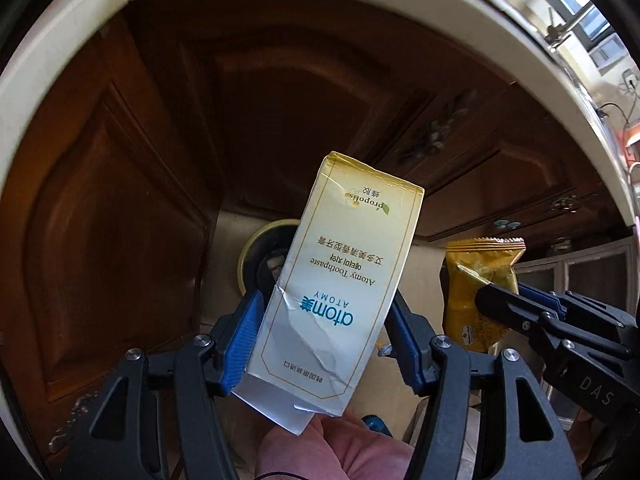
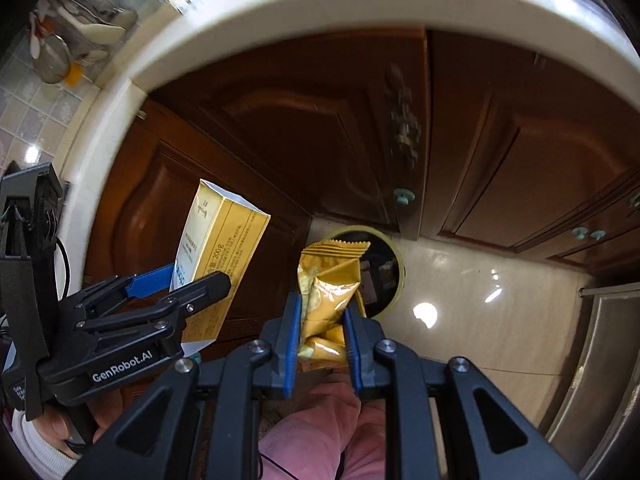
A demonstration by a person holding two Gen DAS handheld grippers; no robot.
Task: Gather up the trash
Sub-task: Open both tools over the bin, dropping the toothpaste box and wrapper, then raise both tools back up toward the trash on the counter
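Observation:
My left gripper (image 1: 326,316) is shut on a crumpled cream-and-gold toothpaste box (image 1: 340,280), its blue pads pressing both long sides. The same box (image 2: 224,252) and left gripper (image 2: 180,280) appear at the left of the right wrist view. My right gripper (image 2: 322,312) is shut on a gold snack wrapper (image 2: 330,280), which stands up between the pads. That wrapper (image 1: 478,276) and the right gripper (image 1: 500,296) show at the right of the left wrist view. Both items hang above a round yellow-rimmed trash bin (image 2: 394,276) on the floor; the bin (image 1: 256,256) is partly hidden behind the box.
Dark wooden cabinet doors (image 2: 520,168) with teal knobs (image 2: 404,196) stand behind the bin under a cream countertop edge (image 2: 280,40). Pale glossy floor tile (image 2: 500,320) spreads to the right. A steel appliance (image 2: 608,360) stands at far right. Pink clothing (image 2: 316,436) of the person is below.

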